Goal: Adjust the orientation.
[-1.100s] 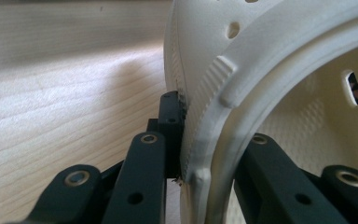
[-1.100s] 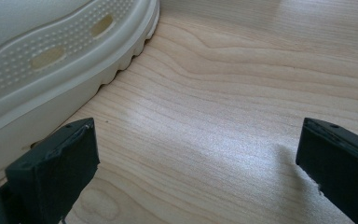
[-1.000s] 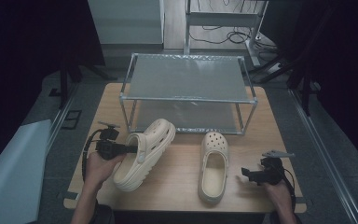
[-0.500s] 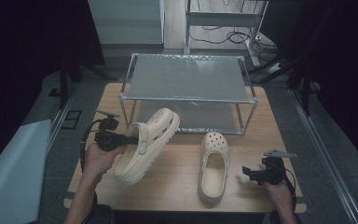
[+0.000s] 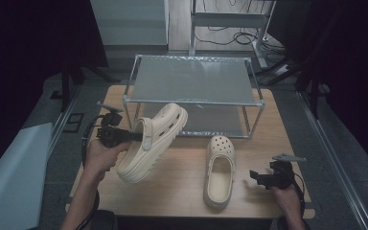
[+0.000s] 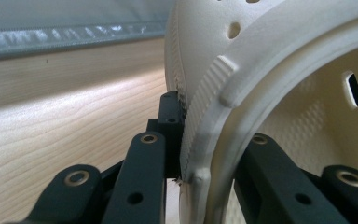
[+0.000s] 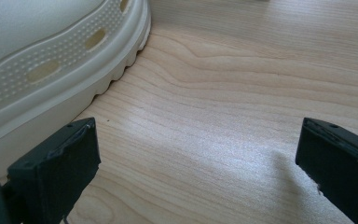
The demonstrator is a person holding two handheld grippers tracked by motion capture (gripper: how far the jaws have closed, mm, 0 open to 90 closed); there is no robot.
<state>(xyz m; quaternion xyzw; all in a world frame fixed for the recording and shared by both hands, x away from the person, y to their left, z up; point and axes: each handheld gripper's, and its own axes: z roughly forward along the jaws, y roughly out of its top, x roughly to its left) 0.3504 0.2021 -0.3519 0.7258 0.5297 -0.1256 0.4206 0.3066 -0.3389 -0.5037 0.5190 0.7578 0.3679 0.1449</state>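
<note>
Left hand-held gripper [image 5: 133, 136] clamps the side wall of one cream clog [image 5: 154, 141], lifted and tilted off the bench [image 5: 182, 187], just in front of the wire shelf rack [image 5: 191, 79]. Second clog [image 5: 219, 170] lies flat before the rack, untouched. Right hand-held gripper [image 5: 255, 175] rests beside it, jaws wide, empty. Judgement: first shoe mid-transfer toward the rack; second not yet started.

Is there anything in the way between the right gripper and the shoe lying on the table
Nothing visible. The right gripper, jaws open, sits beside the flat clog with bare table between them.
</note>
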